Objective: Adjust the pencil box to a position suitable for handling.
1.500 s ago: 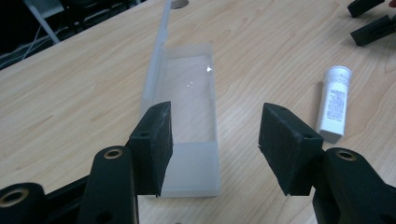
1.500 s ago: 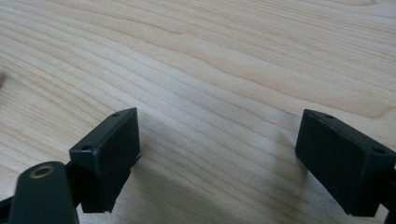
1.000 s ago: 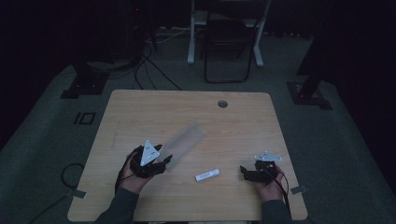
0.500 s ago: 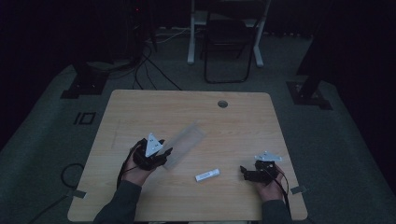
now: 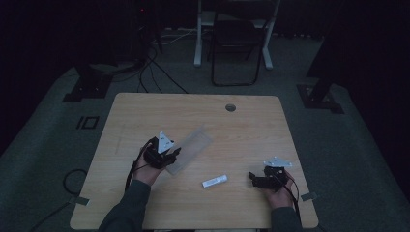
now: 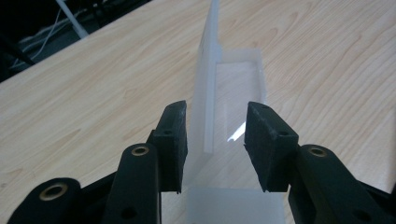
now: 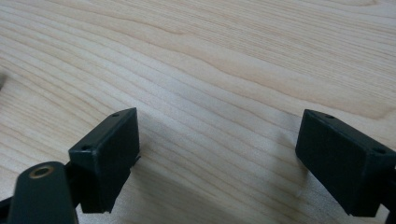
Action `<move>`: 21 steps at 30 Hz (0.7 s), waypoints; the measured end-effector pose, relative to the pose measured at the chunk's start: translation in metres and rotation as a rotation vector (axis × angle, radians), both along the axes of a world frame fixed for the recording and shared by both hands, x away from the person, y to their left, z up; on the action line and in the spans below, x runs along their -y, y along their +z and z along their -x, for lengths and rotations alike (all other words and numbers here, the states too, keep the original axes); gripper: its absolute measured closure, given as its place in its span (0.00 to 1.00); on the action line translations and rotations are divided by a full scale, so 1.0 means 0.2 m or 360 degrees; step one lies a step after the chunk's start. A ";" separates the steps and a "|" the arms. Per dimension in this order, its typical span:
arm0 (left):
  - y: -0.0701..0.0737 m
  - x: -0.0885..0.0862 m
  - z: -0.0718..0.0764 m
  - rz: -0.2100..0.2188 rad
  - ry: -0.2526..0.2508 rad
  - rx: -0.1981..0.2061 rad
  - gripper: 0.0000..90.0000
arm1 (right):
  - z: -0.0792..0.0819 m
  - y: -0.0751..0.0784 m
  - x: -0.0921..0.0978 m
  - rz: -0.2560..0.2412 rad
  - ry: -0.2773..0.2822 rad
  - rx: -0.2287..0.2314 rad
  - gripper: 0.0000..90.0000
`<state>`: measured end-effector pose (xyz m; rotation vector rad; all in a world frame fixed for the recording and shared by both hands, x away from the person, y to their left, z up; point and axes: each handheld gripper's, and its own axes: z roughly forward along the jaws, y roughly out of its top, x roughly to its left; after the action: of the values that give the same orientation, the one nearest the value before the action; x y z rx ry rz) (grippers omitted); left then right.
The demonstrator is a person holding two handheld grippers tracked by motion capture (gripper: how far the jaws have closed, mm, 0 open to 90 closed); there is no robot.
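Left gripper point(image 6: 215, 140) jaws narrow astride clear long plastic box point(image 5: 189, 149) wall, unclamped, may slip; right gripper point(image 7: 217, 158) jaws wide, empty

Both forearms reach in from the near edge of the surface point(image 5: 145, 116). The left hand point(image 5: 145, 171) holds the left claw point(image 6: 215, 140) angled up and to the right, jaws parted a little. The right hand point(image 5: 278, 193) holds the right claw point(image 7: 217, 161) low, pointing left, jaws spread wide with nothing between them.
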<state>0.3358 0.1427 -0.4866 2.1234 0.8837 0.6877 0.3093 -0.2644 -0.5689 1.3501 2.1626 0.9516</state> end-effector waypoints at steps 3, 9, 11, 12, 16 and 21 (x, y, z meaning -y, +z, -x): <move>-0.02 0.00 -0.02 -0.0023 0.0005 -0.0016 0.66 | 0.00 0.00 0.00 0.0000 0.0000 0.0000 0.15; -0.04 0.00 -0.06 -0.0056 0.0012 -0.0040 0.69 | 0.00 0.00 0.00 0.0000 0.0000 0.0000 0.15; -0.05 0.00 -0.07 -0.0054 0.0006 -0.0043 0.70 | 0.00 0.00 0.00 0.0000 0.0000 0.0000 0.15; -0.05 0.00 -0.07 -0.0062 0.0002 -0.0051 0.73 | 0.00 0.00 0.00 -0.0001 0.0000 -0.0001 0.15; -0.07 0.00 -0.08 -0.0085 -0.0011 -0.0070 0.79 | 0.00 0.00 0.00 -0.0001 0.0000 0.0000 0.15; -0.07 0.01 -0.07 -0.0116 -0.0035 -0.0064 0.88 | 0.00 0.00 0.00 0.0000 0.0000 0.0000 0.15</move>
<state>0.3506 0.1410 -0.5003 2.2152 0.8675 0.6777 0.3093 -0.2644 -0.5689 1.3502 2.1626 0.9520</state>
